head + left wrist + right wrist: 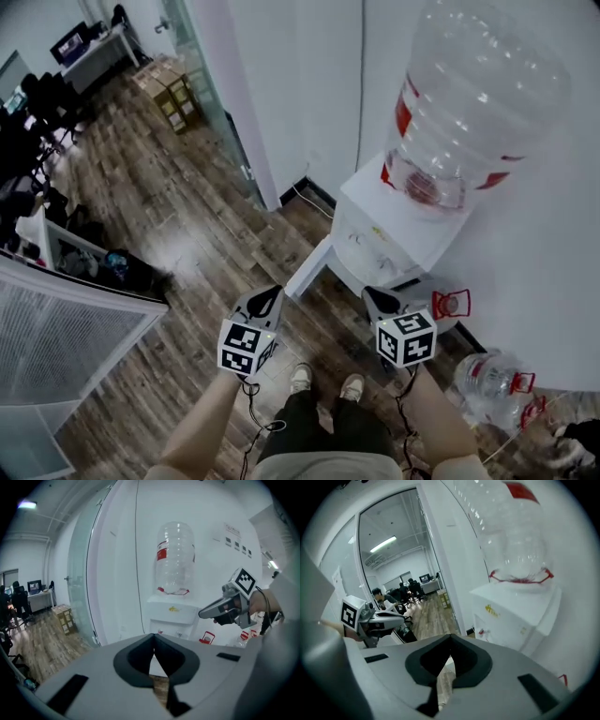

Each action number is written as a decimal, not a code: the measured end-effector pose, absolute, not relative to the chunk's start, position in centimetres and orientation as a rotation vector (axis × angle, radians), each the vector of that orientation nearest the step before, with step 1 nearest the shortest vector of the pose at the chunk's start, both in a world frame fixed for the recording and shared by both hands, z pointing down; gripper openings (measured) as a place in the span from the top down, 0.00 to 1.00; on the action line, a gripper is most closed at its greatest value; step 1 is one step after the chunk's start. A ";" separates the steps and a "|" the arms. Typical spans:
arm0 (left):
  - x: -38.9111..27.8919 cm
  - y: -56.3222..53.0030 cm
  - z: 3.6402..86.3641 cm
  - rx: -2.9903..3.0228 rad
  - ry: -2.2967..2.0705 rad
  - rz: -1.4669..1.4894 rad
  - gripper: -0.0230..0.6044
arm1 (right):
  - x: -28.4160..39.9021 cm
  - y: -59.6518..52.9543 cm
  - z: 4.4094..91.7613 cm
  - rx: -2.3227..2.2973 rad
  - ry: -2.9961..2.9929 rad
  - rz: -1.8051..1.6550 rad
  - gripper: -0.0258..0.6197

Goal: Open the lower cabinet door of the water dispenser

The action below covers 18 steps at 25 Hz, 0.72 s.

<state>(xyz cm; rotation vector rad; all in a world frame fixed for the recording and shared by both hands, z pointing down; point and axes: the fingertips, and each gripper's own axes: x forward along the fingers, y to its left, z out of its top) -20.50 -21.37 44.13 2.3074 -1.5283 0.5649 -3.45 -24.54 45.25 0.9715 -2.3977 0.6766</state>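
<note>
Head view: the left gripper [270, 293] and right gripper [373, 295], both pressed together and empty, hover short of the water dispenser [375, 239]. Its lower cabinet door [309, 269] appears to stand swung out to the left. Any further pull should follow the hinge's arc. The bottle [459, 112] on top looks nearly empty, and a spare bottle [492, 380] lies on the floor beside the dispenser.

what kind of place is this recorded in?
Most likely an office: a white water dispenser with a big clear bottle stands against the wall, and desks with monitors show past a glass partition.
</note>
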 end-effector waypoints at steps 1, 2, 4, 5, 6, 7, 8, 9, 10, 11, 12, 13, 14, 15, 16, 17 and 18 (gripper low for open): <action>-19.9 -21.0 42.8 2.314 -1.530 0.551 0.95 | -2.8 -24.1 43.7 0.976 -2.409 0.663 0.95; -19.5 -20.7 41.3 2.322 -1.532 0.539 0.95 | -2.2 -23.7 41.9 0.985 -2.420 0.648 0.95; -19.2 -20.7 37.9 2.359 -1.540 0.524 0.95 | -1.6 -23.2 38.2 1.021 -2.449 0.613 0.95; -19.1 -20.8 36.3 2.387 -1.546 0.521 0.95 | -1.3 -23.0 36.6 1.045 -2.465 0.592 0.95; -18.8 -20.8 34.9 2.412 -1.554 0.516 0.95 | -0.9 -22.7 35.1 1.063 -2.480 0.570 0.95; -18.3 -20.6 33.6 2.431 -1.563 0.506 0.95 | -0.3 -22.2 33.7 1.074 -2.495 0.545 0.95; -17.6 -20.3 32.3 2.448 -1.574 0.491 0.95 | 0.4 -21.6 32.3 1.080 -2.510 0.520 0.95; -16.9 -19.9 30.9 2.465 -1.583 0.473 0.95 | 1.1 -21.0 30.9 1.084 -2.527 0.497 0.95; -16.3 -19.6 29.5 2.484 -1.590 0.455 0.95 | 1.7 -20.4 29.5 1.091 -2.545 0.480 0.95; -15.7 -19.4 28.1 2.503 -1.592 0.438 0.95 | 2.3 -19.9 28.1 1.102 -2.561 0.466 0.95; -15.3 -19.2 26.8 2.522 -1.591 0.423 0.95 | 2.8 -19.5 26.7 1.114 -2.577 0.453 0.95; -14.8 -18.9 25.5 2.541 -1.589 0.407 0.95 | 3.3 -19.0 25.4 1.127 -2.589 0.436 0.95; -14.3 -18.7 24.2 2.562 -1.588 0.392 0.95 | 3.8 -18.6 24.2 1.139 -2.599 0.415 0.95; -13.8 -18.5 23.0 2.584 -1.588 0.380 0.95 | 4.3 -18.2 23.1 1.153 -2.607 0.391 0.95; -13.3 -18.3 21.9 2.608 -1.588 0.369 0.95 | 4.8 -17.9 22.0 1.168 -2.614 0.367 0.95; -12.8 -18.2 20.9 2.630 -1.589 0.358 0.95 | 5.4 -17.6 20.9 1.184 -2.623 0.345 0.95; -12.4 -18.0 19.9 2.648 -1.589 0.346 0.95 | 5.9 -17.2 19.9 1.200 -2.632 0.327 0.95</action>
